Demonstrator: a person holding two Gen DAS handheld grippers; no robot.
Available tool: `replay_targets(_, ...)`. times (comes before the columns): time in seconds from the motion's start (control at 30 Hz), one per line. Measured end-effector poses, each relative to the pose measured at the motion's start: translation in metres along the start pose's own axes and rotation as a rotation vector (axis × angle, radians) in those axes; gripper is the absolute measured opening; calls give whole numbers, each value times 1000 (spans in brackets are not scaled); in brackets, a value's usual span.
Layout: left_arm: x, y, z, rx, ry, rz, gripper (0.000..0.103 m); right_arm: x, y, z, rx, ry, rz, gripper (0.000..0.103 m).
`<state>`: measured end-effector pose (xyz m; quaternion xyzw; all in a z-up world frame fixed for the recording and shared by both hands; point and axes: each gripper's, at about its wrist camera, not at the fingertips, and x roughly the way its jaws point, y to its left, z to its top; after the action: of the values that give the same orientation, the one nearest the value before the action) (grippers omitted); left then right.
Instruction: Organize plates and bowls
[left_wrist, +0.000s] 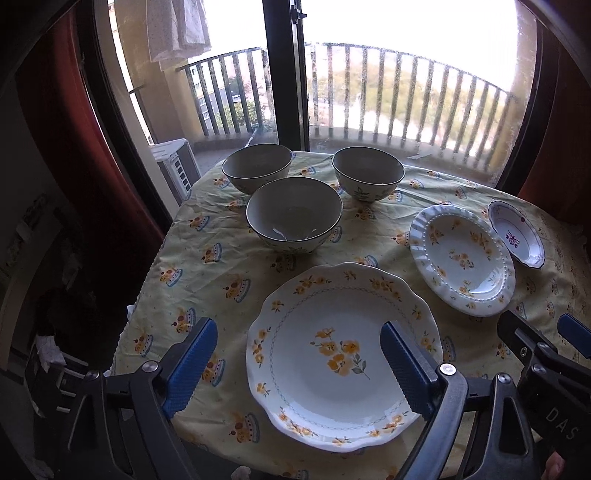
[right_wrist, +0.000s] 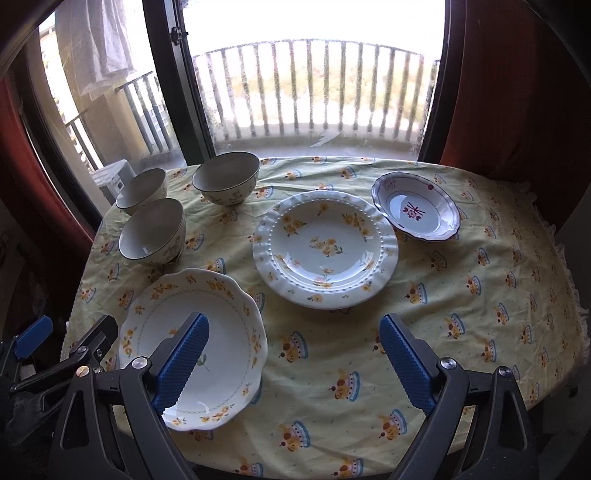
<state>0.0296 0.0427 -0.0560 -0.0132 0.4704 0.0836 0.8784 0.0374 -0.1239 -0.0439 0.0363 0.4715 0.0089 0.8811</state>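
Observation:
On the yellow tablecloth (left_wrist: 207, 266) stand three grey-lined bowls: one far left (left_wrist: 256, 166), one far right (left_wrist: 367, 171), one nearer (left_wrist: 293, 214). A large scalloped plate (left_wrist: 325, 398) with yellow flowers lies closest. A beaded flower plate (left_wrist: 461, 258) and a small purple-patterned dish (left_wrist: 517, 232) lie to its right. My left gripper (left_wrist: 297, 328) hangs open above the large plate, holding nothing. My right gripper (right_wrist: 294, 320) is open and empty over bare tablecloth (right_wrist: 443, 295), in front of the beaded plate (right_wrist: 325, 247) and right of the large plate (right_wrist: 221, 332).
A glass balcony door with a dark frame (left_wrist: 284, 74) and a railing (right_wrist: 314, 85) stand right behind the table. Red curtains (right_wrist: 509, 92) hang on both sides. The table drops off at the left edge (left_wrist: 147, 288) and the right edge (right_wrist: 576, 314).

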Motion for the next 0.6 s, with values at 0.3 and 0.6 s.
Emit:
replay_targets(0.3, 62, 21, 1, 50, 93, -18, 88, 54, 33, -7, 33, 83, -65, 91)
replay_targets(0.6, 113, 19, -4, 114, 207, -70, 80, 110, 44, -19, 73, 203, -115, 87)
